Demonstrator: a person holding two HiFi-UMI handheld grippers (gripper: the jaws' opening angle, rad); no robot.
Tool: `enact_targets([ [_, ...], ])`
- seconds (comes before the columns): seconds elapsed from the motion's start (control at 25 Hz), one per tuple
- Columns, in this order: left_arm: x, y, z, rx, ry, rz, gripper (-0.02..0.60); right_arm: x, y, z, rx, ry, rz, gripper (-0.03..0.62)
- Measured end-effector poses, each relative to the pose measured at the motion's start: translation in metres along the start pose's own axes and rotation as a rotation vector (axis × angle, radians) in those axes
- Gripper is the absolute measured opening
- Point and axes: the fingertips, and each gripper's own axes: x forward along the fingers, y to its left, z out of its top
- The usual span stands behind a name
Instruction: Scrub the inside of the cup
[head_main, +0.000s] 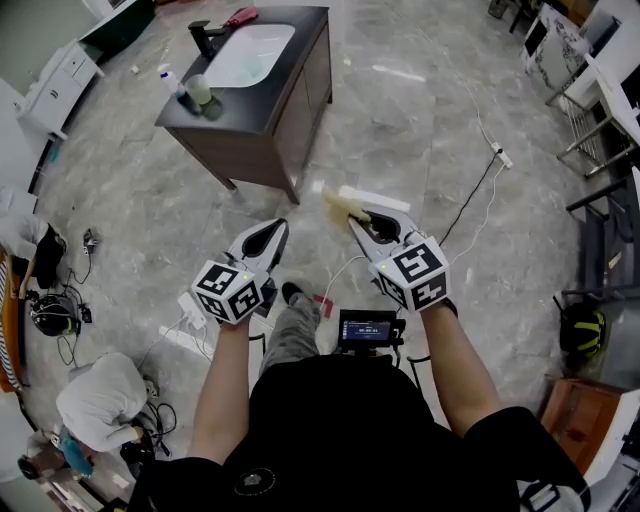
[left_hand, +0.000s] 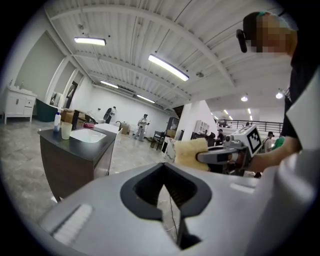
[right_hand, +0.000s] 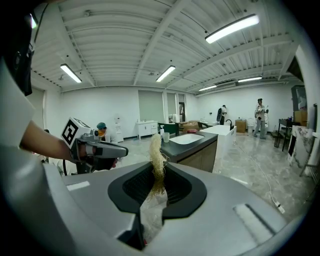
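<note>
A pale green cup (head_main: 199, 90) stands on the dark sink cabinet (head_main: 290, 120), far ahead of both grippers; it also shows as the cup (left_hand: 66, 130) and the cup (right_hand: 166, 136) on the counter's corner. My right gripper (head_main: 352, 218) is shut on a yellow fibrous sponge (head_main: 338, 205). That sponge (right_hand: 157, 155) sticks up from between the pads of the right gripper (right_hand: 157, 177). My left gripper (head_main: 275, 228) is shut with nothing in it. In its own view the left gripper (left_hand: 164, 187) points at the floor, with the sponge (left_hand: 190, 152) to its right.
On the cabinet are a white basin (head_main: 250, 52), a black faucet (head_main: 205, 35) and a soap bottle (head_main: 168, 78). A power strip (head_main: 503, 155) and cables lie on the floor at right. A crouching person (head_main: 100, 400) is at lower left. Metal racks (head_main: 600, 110) stand at right.
</note>
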Motion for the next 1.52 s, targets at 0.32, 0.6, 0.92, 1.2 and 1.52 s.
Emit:
enact_targets([
  [0.32, 0.074, 0.067, 0.020, -0.012, 0.005, -0.052, -0.002, 0.069, -0.064, 0.006, 0.044, 0.059, -0.040, 0.055],
  [0.6, 0.136, 0.143, 0.062, -0.010, 0.041, -0.162, -0.002, 0.154, -0.127, 0.054, 0.076, 0.065, -0.133, 0.055],
  [0.92, 0.198, 0.184, 0.098, 0.032, 0.073, -0.258, -0.002, 0.211, -0.170, 0.085, 0.098, 0.080, -0.151, 0.055],
  [1.2, 0.254, 0.224, 0.111, 0.015, 0.060, -0.192, -0.002, 0.252, -0.219, 0.084, 0.114, 0.108, -0.112, 0.055],
  [1.52, 0.364, 0.268, 0.141, -0.070, 0.027, -0.093, -0.002, 0.312, -0.330, 0.116, 0.092, 0.083, -0.054, 0.055],
])
